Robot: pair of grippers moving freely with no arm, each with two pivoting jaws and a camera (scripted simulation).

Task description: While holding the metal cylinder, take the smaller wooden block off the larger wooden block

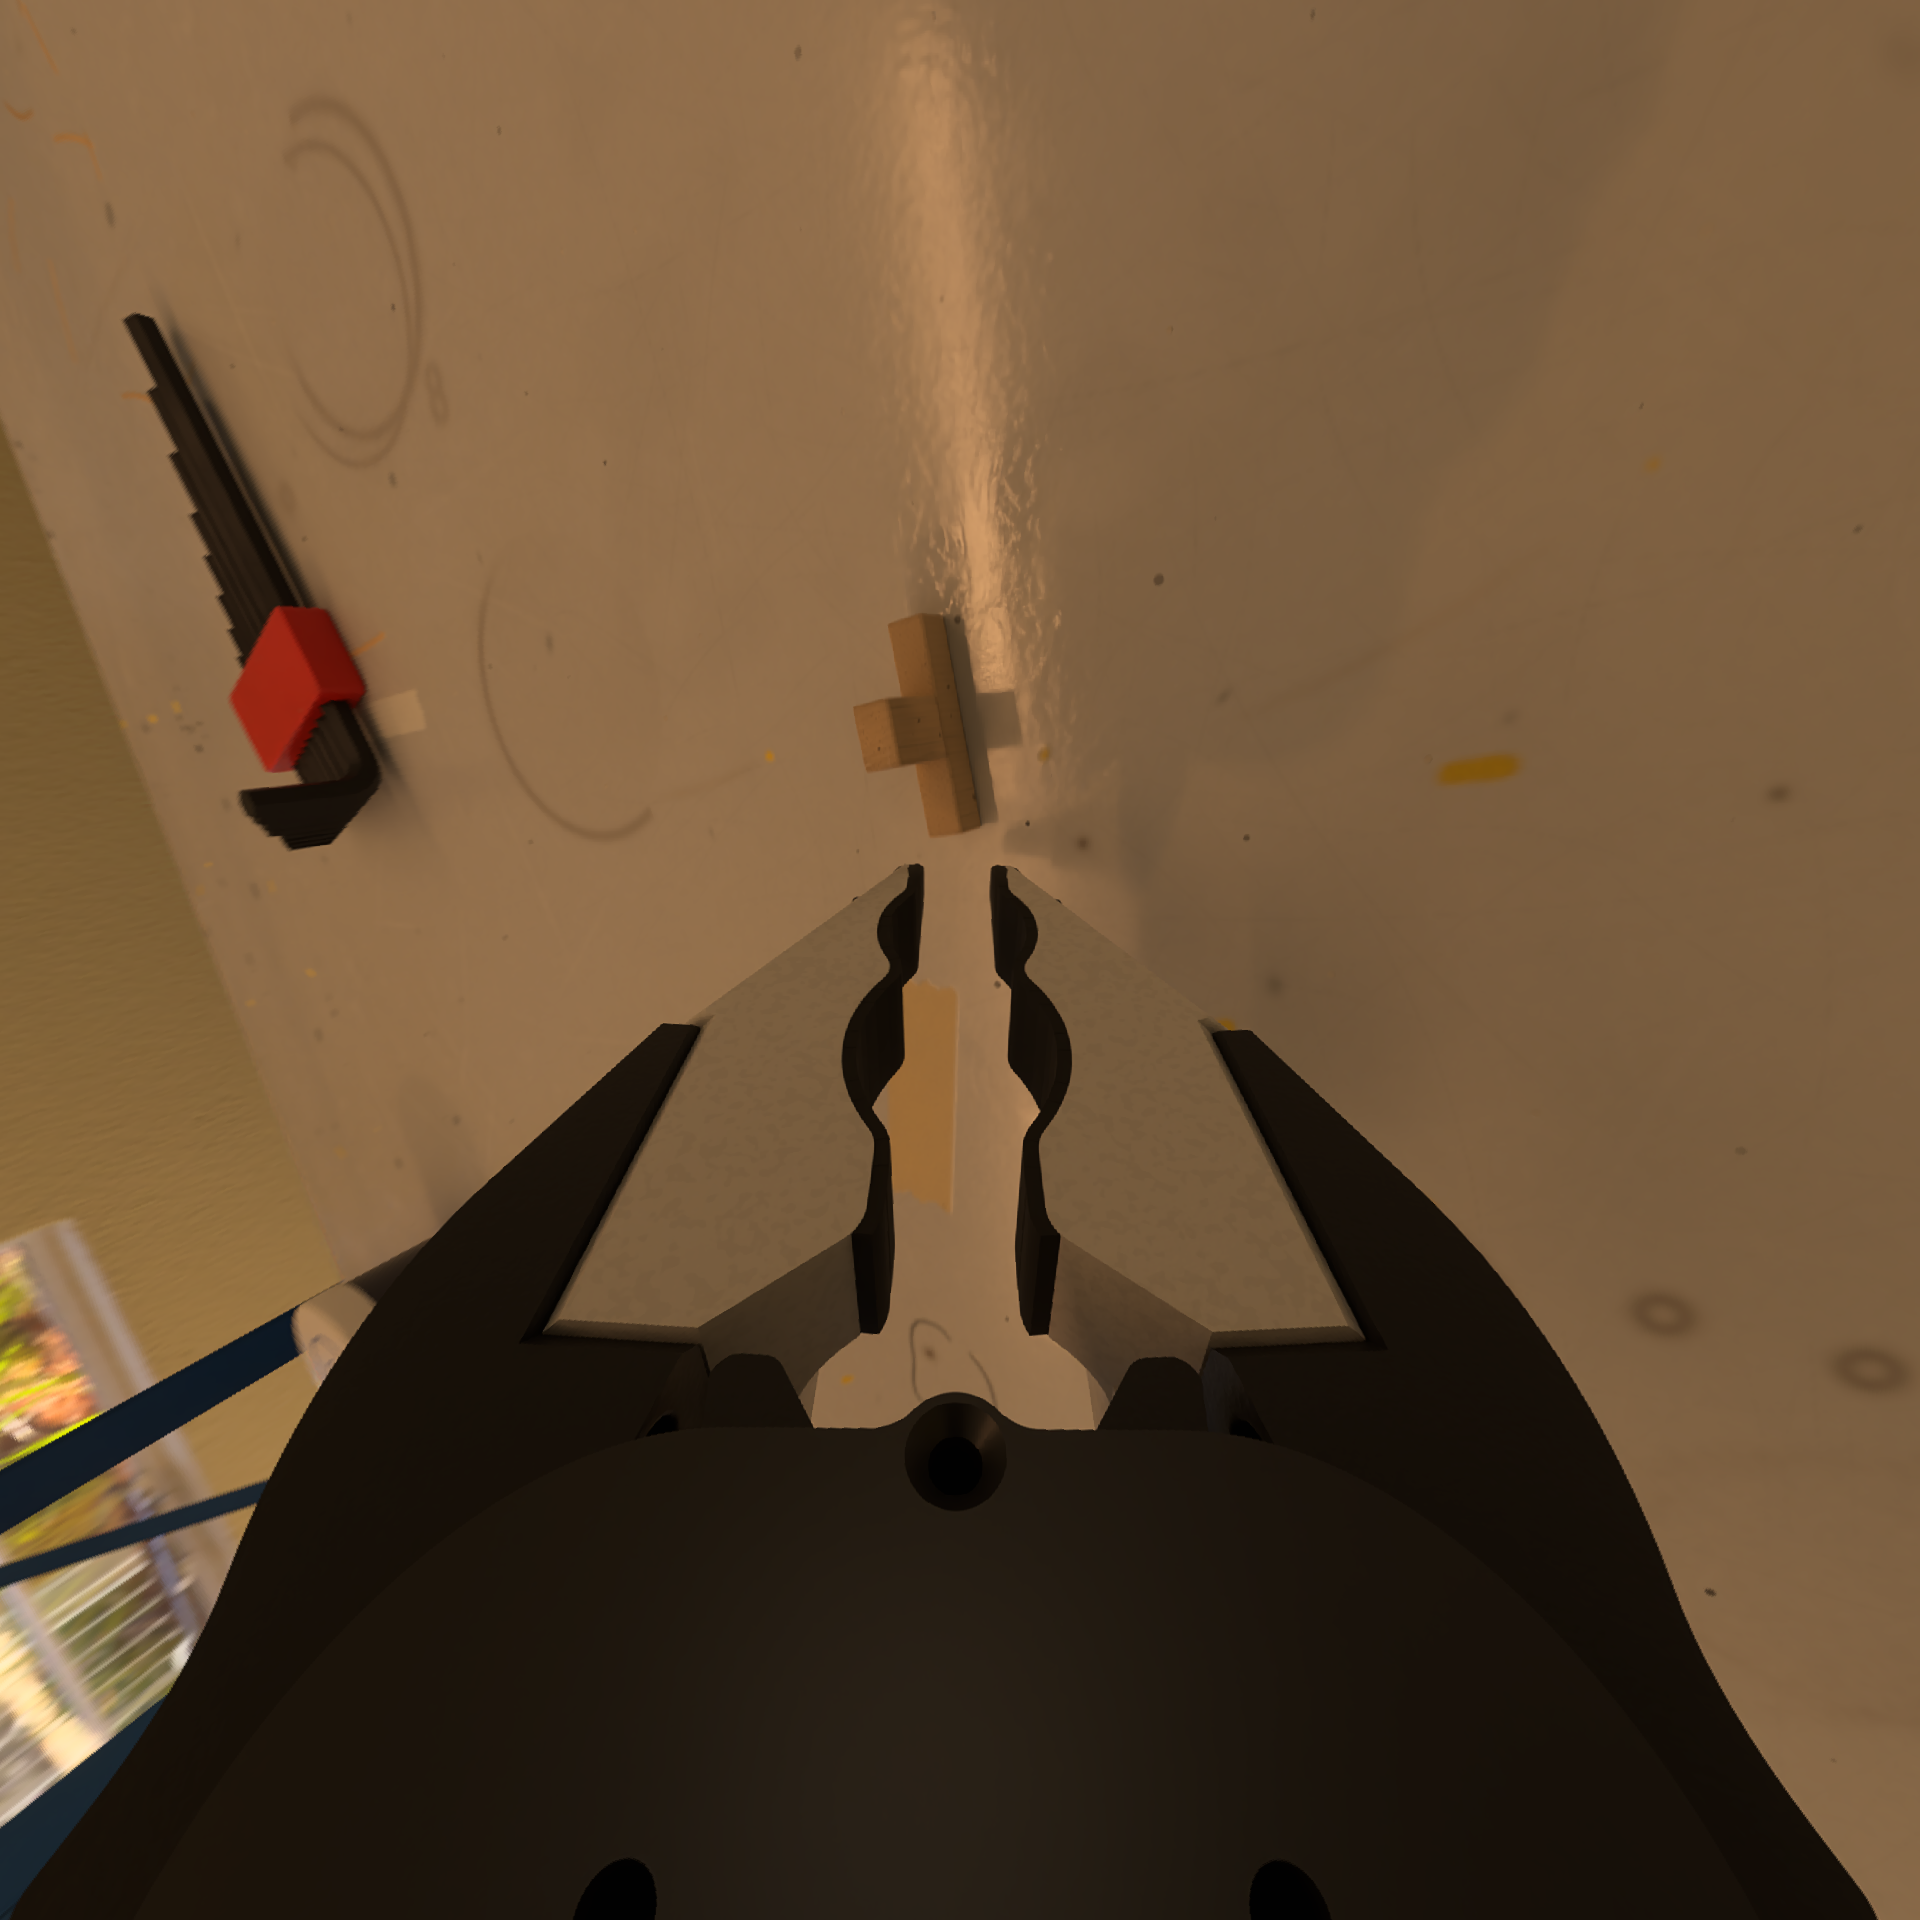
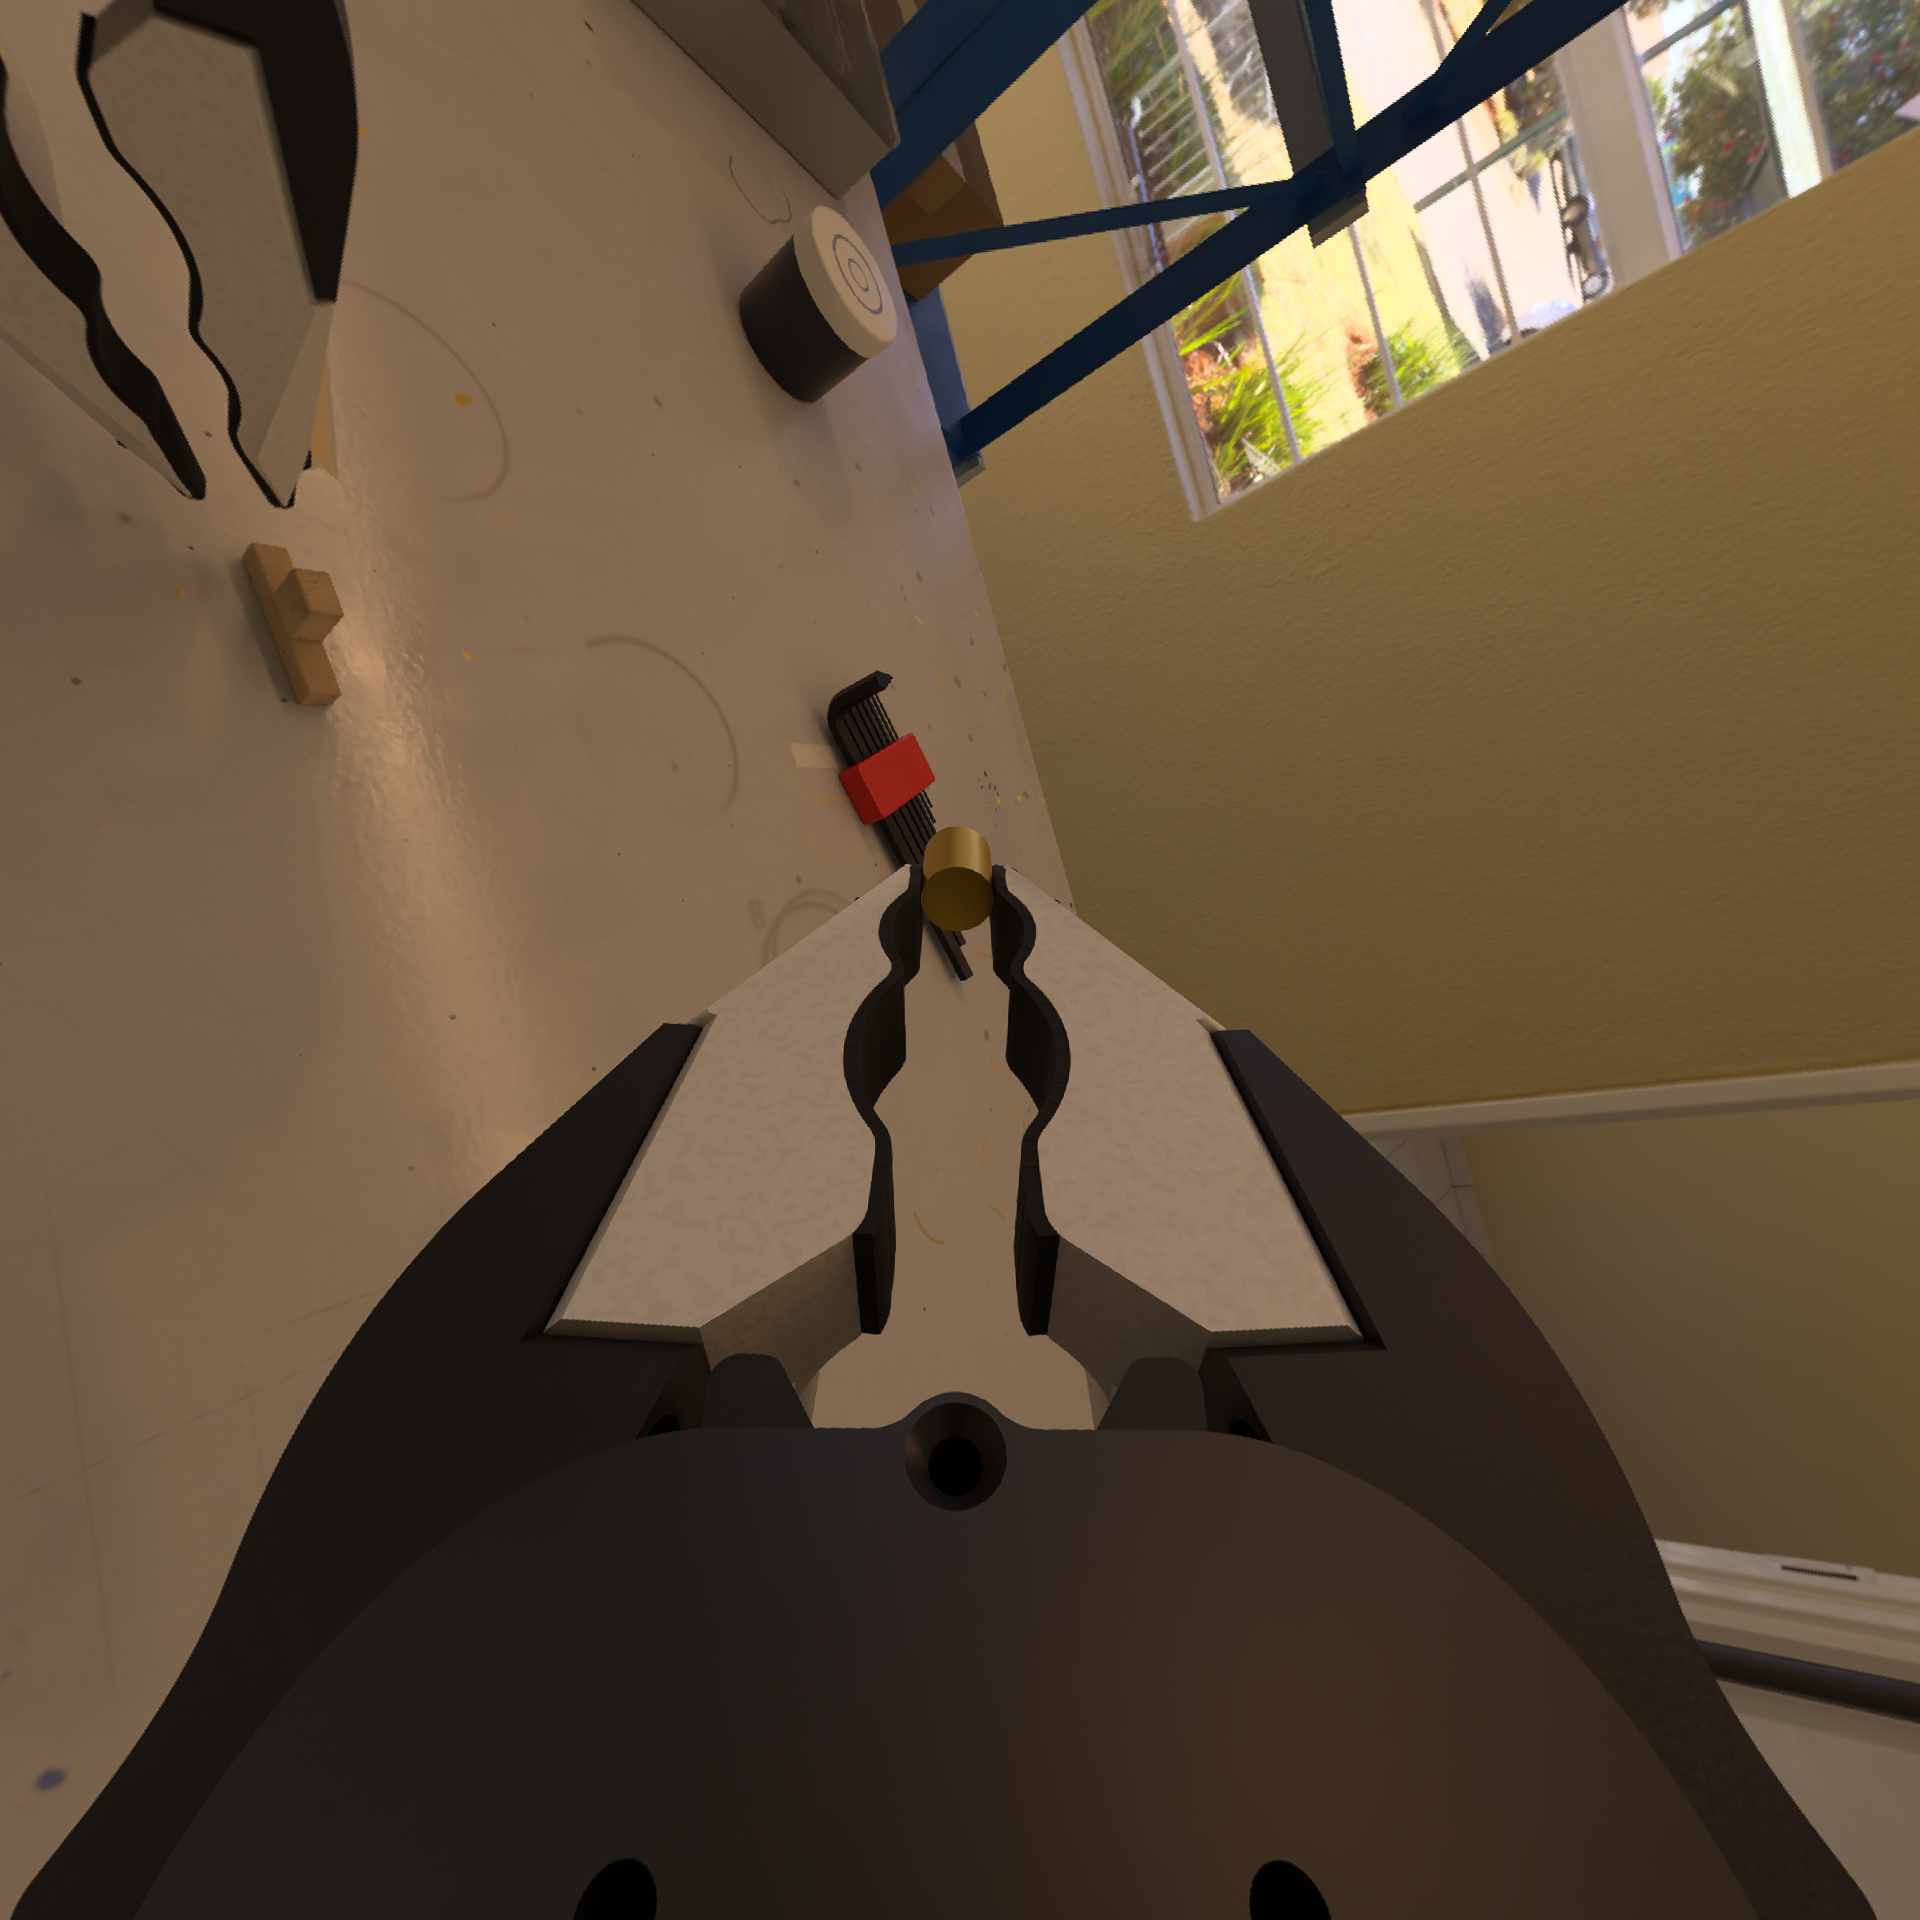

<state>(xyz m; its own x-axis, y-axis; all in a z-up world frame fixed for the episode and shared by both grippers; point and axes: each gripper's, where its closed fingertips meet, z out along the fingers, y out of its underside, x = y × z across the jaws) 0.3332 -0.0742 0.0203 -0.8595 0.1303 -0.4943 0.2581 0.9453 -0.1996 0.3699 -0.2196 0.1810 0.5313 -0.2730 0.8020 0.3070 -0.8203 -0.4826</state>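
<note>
The larger wooden block [image 1: 948, 774] lies on the white table [image 1: 1403, 468], just ahead of my left gripper [image 1: 954, 873]. The smaller wooden block [image 1: 881, 736] sits across it and sticks out to the left. My left gripper's fingers stand slightly apart with nothing between them. My right gripper [image 2: 956, 883] is shut on the brass-coloured metal cylinder [image 2: 956, 881], held at its fingertips above the table [image 2: 520, 987]. The right wrist view also shows the larger block [image 2: 301, 665], the smaller block [image 2: 312, 605] and the left gripper [image 2: 237, 494] close above them.
A black hex key set in a red holder [image 1: 296, 691] lies left of the blocks; in the right wrist view it [image 2: 885, 779] lies behind the cylinder near the table edge. A black puck with a white top [image 2: 821, 301] and a grey box [image 2: 790, 73] stand farther along.
</note>
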